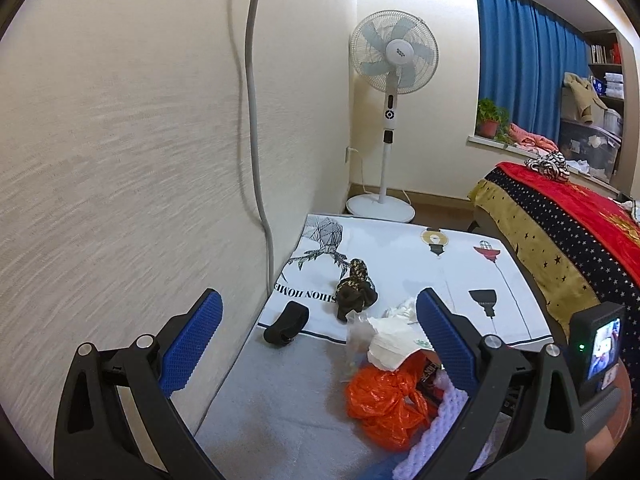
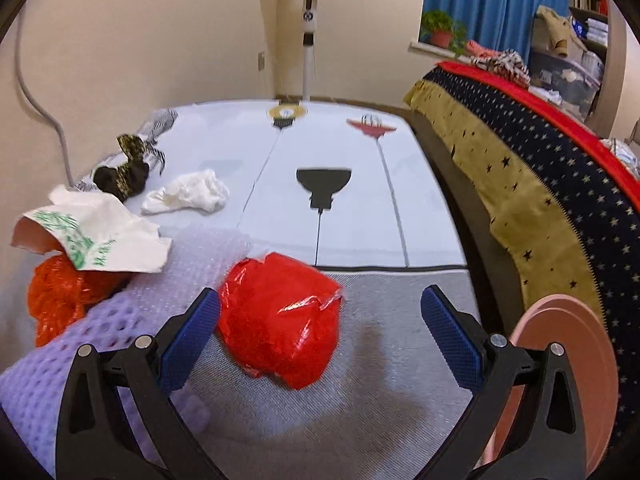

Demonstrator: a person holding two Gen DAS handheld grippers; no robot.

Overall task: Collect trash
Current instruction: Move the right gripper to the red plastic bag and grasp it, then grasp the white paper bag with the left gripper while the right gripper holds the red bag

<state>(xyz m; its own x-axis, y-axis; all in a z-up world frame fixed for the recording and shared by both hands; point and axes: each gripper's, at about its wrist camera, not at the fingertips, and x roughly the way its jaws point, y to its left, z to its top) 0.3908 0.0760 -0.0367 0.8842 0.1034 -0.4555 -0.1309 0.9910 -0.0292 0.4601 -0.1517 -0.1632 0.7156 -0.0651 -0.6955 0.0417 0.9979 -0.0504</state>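
Note:
In the right wrist view a crumpled red plastic bag [image 2: 280, 320] lies on the grey mat just ahead of my open, empty right gripper [image 2: 320, 332], nearer its left finger. An orange plastic bag [image 2: 56, 300] lies at the left under a white paper bag with green print [image 2: 100, 236]. Crumpled white tissue [image 2: 188, 192] lies further back. In the left wrist view my left gripper [image 1: 318, 344] is open and empty above the mat; the orange bag [image 1: 384, 404] and white paper bag [image 1: 394, 344] lie near its right finger.
A dark patterned sock [image 2: 124, 172] and a black band [image 1: 286, 322] lie on the white printed mat [image 2: 360, 184]. Purple bubble wrap [image 2: 80, 352] lies at the left. A bed with starred blanket [image 2: 540, 184] is at the right, a pink lid [image 2: 568, 376] beside it, and a standing fan [image 1: 390, 80] at the back.

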